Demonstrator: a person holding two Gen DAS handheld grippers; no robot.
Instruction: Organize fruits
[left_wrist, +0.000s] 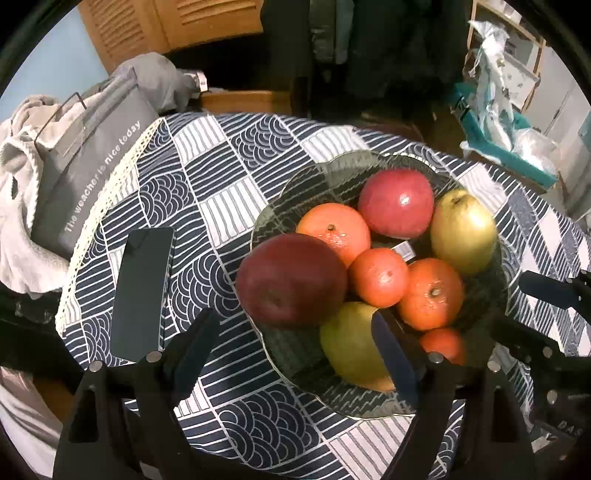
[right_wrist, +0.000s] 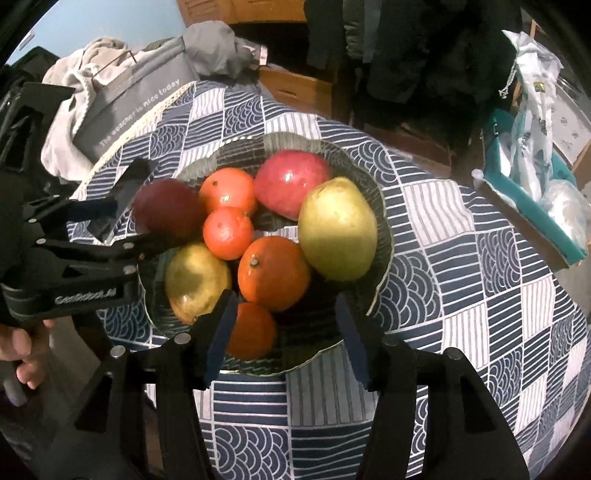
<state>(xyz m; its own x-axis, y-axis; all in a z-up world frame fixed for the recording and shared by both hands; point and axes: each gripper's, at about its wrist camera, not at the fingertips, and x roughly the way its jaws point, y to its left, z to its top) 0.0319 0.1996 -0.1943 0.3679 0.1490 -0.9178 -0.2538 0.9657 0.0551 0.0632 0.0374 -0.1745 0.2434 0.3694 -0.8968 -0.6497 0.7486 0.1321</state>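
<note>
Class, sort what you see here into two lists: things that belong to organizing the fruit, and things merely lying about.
Job:
bowl
apples
oranges
pears
left gripper
right gripper

Lying about:
phone
grey bag
tablecloth

A blue-and-white patterned tablecloth (left_wrist: 229, 177) with a lace edge covers the tabletop. On its left lies a dark phone (left_wrist: 142, 293), flat. Off the far-left edge sits a grey bag (left_wrist: 92, 158) printed with white lettering, among rumpled grey clothes (left_wrist: 18, 155). Far right stands a teal box (left_wrist: 517, 147) holding plastic bags.
</note>
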